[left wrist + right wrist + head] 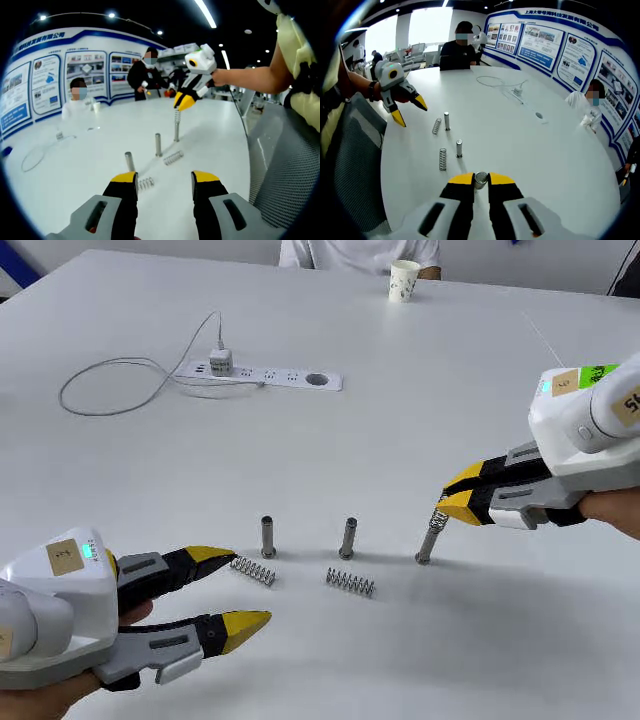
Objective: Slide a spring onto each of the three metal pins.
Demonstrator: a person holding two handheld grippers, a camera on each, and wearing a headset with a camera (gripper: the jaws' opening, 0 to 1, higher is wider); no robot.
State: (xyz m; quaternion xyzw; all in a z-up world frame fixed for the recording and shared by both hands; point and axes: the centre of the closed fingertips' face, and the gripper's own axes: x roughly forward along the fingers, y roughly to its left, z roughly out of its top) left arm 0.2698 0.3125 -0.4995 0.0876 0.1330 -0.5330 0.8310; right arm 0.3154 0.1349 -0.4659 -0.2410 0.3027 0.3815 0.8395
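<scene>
Three metal pins stand in a row on the white table: the left pin (267,536), the middle pin (347,537) and the right pin (428,541), which leans. My right gripper (444,502) is shut on a spring (438,519) that sits over the top of the right pin; in the right gripper view that spring (480,179) shows end-on between the yellow tips. Two loose springs lie flat: one (253,570) by the left pin, another (350,582) below the middle pin. My left gripper (237,587) is open, just left of the nearer loose spring (145,183).
A white power strip (262,374) with a plugged charger and a looped cable (110,383) lies at the back left. A paper cup (403,281) stands at the far edge in front of a seated person. People sit and stand across the table.
</scene>
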